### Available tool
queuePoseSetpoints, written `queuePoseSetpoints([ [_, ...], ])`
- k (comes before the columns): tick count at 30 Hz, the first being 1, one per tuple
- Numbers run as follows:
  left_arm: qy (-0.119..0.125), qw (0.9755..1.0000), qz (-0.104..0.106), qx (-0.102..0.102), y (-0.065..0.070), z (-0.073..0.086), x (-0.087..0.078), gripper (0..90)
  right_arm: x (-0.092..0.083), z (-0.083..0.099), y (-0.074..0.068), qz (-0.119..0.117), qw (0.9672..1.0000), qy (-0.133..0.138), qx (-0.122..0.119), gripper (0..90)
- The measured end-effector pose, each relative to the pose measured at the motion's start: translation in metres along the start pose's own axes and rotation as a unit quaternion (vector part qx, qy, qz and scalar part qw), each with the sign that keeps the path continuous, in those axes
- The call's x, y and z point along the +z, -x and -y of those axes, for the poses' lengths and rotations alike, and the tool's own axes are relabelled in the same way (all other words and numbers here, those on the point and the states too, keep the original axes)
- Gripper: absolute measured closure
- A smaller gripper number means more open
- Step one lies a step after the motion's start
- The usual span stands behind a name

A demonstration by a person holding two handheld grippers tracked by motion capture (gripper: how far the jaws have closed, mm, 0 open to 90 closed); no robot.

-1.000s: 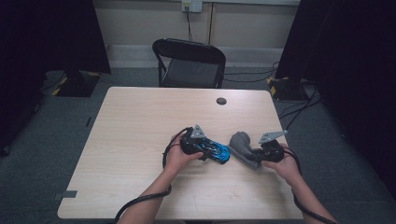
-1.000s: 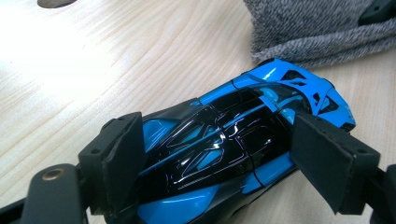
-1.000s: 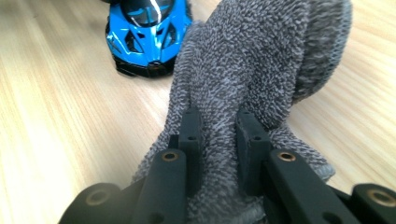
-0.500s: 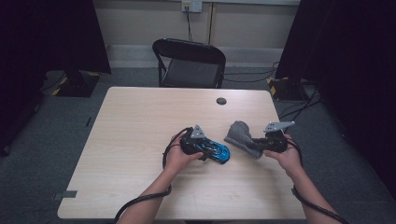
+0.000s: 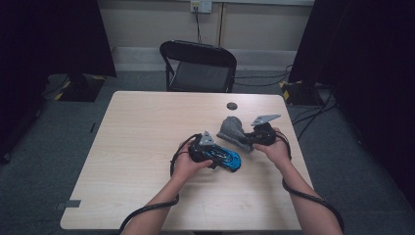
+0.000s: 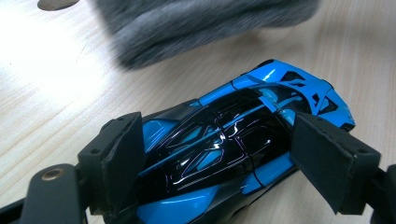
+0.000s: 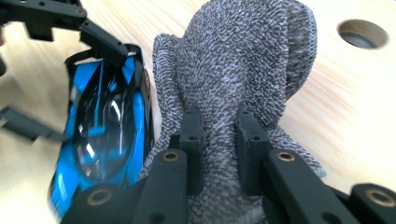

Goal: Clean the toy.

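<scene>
Grey knitted cloth (image 7: 243, 70), bunched and pinched in the clenched right hand-held gripper (image 7: 219, 140), has been carried away from the person toward the far right of the counter (image 5: 137, 147) over the last second, and now sits just beyond the blue toy car (image 5: 224, 157). That car lies near the counter's middle, with the left hand-held gripper (image 6: 219, 158) straddling it, jaws at its flanks; whether they press I cannot tell. Probably the cloth is being drawn back for another wiping pass.
</scene>
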State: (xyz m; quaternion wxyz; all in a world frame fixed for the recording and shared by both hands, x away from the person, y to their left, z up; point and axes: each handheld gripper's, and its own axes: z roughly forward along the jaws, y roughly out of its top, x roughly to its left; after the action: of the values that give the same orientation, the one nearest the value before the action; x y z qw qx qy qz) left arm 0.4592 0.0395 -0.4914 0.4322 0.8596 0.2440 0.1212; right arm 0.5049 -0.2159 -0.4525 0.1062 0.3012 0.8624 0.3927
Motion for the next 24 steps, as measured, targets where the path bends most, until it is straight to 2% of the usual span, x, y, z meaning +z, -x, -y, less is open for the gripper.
queuePoseSetpoints([
  [2,0.003,1.0,0.0,0.0,0.0,0.001,0.0,17.7,0.016,-0.008,-0.002,-0.001,1.0,-0.005,-0.005,75.9],
  [5,0.002,1.0,0.002,0.0,-0.001,0.001,0.0,17.7,0.025,-0.013,-0.003,0.003,0.9999,-0.005,-0.009,75.8],
  [8,0.007,1.0,0.004,-0.001,0.0,0.002,0.0,17.7,0.042,-0.022,-0.005,-0.006,0.9998,-0.009,-0.014,75.8],
  [9,0.007,1.0,0.004,-0.001,0.0,0.002,0.0,17.7,0.042,-0.022,-0.005,-0.006,0.9998,-0.009,-0.014,75.8],
  [10,0.01,0.9999,0.004,-0.003,0.0,0.002,0.001,17.7,0.051,-0.026,-0.009,-0.006,0.9995,-0.02,-0.026,75.9],
  [11,0.01,0.9999,0.004,-0.003,0.0,0.002,0.001,17.7,0.051,-0.026,-0.009,-0.006,0.9995,-0.02,-0.026,75.9],
  [14,0.011,0.9999,0.005,-0.003,0.0,0.002,0.001,17.7,0.066,-0.032,-0.015,-0.021,0.9989,-0.027,-0.033,75.8],
  [18,0.011,0.9999,0.005,-0.004,0.0,0.002,0.001,17.7,0.077,-0.031,-0.021,-0.021,0.9975,-0.05,-0.044,75.5],
  [20,0.013,0.9999,0.004,-0.004,0.0,0.003,0.001,17.7,0.08,-0.029,-0.023,-0.018,0.997,-0.054,-0.052,75.2],
  [24,0.01,0.9999,0.004,-0.002,0.0,0.002,0.001,17.7,0.079,-0.026,-0.023,-0.02,0.9974,-0.05,-0.047,75.0],
])
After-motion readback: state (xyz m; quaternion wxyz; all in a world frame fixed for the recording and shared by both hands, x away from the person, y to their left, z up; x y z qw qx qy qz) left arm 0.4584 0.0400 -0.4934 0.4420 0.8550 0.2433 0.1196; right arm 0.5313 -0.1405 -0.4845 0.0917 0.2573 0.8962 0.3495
